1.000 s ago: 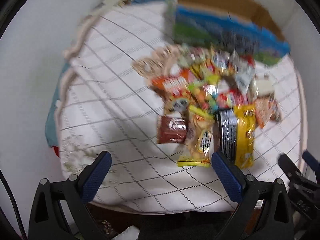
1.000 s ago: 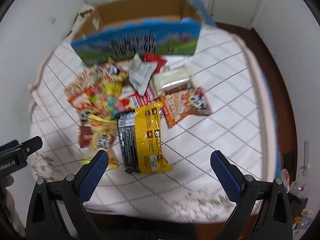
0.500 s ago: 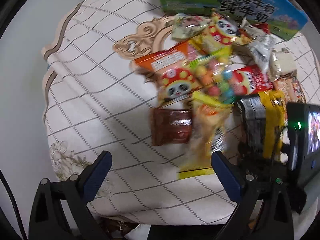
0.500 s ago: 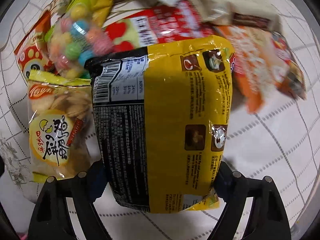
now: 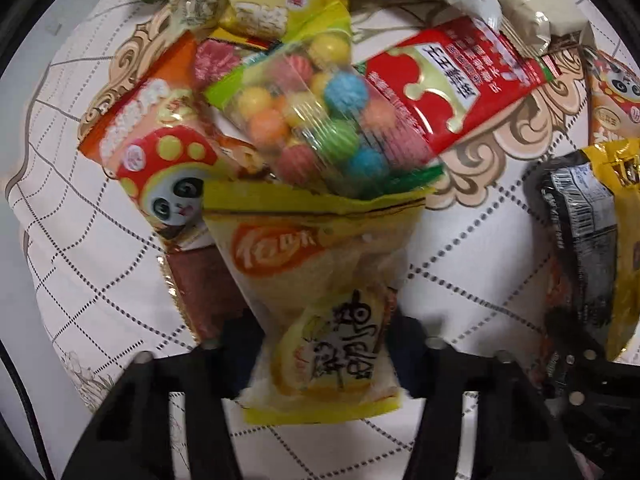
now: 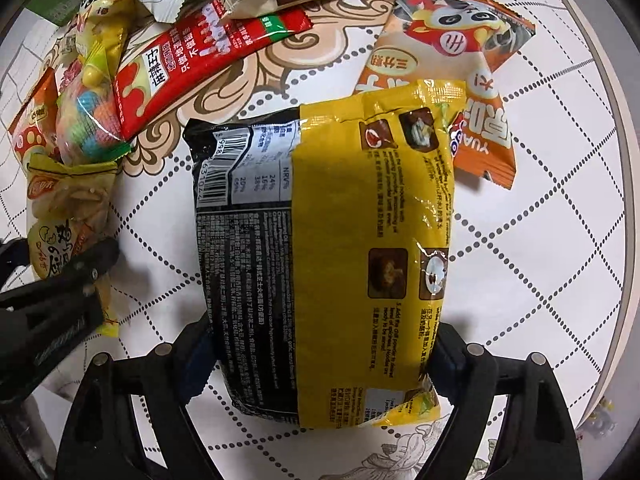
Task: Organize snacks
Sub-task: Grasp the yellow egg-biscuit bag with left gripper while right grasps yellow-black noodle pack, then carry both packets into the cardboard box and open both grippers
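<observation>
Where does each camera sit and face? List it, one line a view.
Left wrist: on the left gripper, looking steeply down at the snack pile; its closing jaws pinch the yellow snack bag.
Right wrist: on the right gripper, looking straight down; its opening jaws touch the noodle packet at its sides.
Shared: both bags, the red packet, the checked tablecloth; the right view also shows the left gripper.
</observation>
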